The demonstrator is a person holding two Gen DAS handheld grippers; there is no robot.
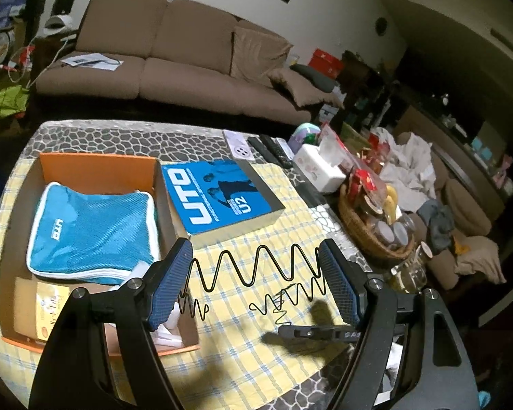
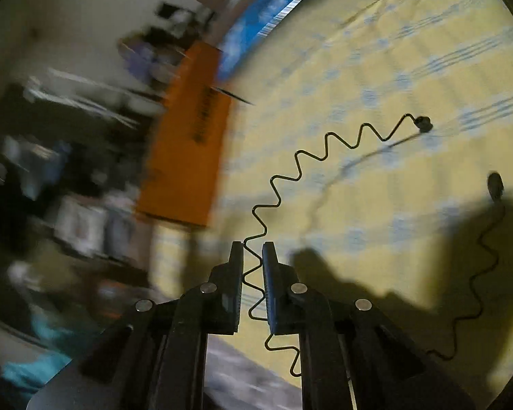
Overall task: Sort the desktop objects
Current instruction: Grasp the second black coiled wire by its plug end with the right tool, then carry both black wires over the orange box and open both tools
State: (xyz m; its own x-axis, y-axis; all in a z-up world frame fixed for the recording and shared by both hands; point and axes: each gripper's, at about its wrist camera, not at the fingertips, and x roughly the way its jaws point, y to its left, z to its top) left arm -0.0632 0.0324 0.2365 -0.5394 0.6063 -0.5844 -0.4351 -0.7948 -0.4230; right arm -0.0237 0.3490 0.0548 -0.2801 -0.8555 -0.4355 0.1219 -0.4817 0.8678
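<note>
A thin black zigzag cable (image 1: 256, 266) hangs over the yellow checked tablecloth (image 1: 256, 352). My left gripper (image 1: 256, 283) is open, and the cable spans the gap between its blue pads. My right gripper (image 2: 253, 266) is shut on the same cable (image 2: 325, 150), which rises from its jaws to a small black end piece (image 2: 423, 123). The right gripper's black tips (image 1: 316, 331) show low in the left wrist view. An open orange box (image 1: 95, 171) at the left holds a blue UTO pouch (image 1: 92, 229). A blue UTO box (image 1: 219, 194) lies beside it.
A wicker basket (image 1: 369, 235) of snacks and jars, a tissue box (image 1: 319, 167), remotes (image 1: 270, 150) and a glass (image 1: 408, 273) crowd the table's right side. A brown sofa (image 1: 188, 51) stands behind. The right wrist view is motion-blurred at left.
</note>
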